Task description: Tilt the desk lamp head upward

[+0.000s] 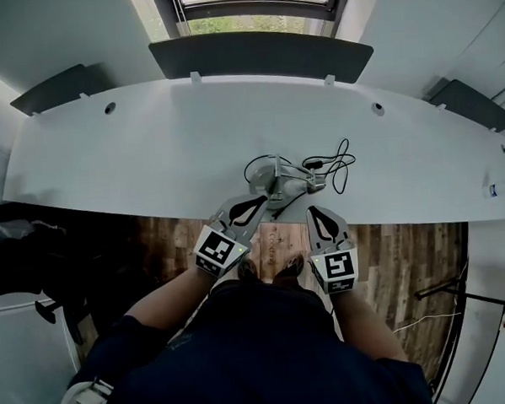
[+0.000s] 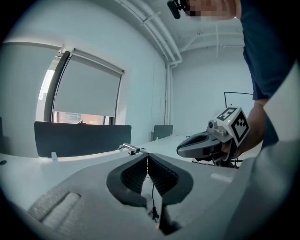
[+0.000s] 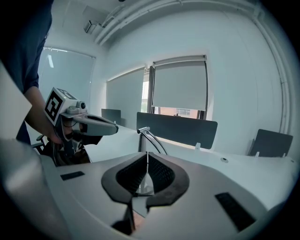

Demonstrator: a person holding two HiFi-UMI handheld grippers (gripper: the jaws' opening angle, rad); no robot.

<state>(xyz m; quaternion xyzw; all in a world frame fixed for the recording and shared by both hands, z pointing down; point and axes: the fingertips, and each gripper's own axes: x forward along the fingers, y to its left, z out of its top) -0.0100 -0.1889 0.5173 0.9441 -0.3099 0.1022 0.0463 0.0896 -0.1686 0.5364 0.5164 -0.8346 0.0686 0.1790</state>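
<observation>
A silver desk lamp (image 1: 279,184) stands near the front edge of the white desk (image 1: 149,152), with its black cable (image 1: 335,163) coiled to its right. In the left gripper view the lamp's head (image 2: 129,148) shows just beyond the jaws. In the right gripper view the lamp (image 3: 145,131) rises straight ahead on its thin curved arm. My left gripper (image 1: 261,203) sits at the lamp's near left side, shut with nothing in it. My right gripper (image 1: 314,209) hovers at the desk edge just right of the lamp, also shut and holding nothing.
Dark divider panels (image 1: 262,57) line the desk's far edge under a window. Cable holes (image 1: 378,108) dot the desktop. A black chair (image 1: 36,259) stands left of the person, above wooden floor (image 1: 408,265). In each gripper view the other gripper (image 2: 211,140) (image 3: 86,123) shows close by.
</observation>
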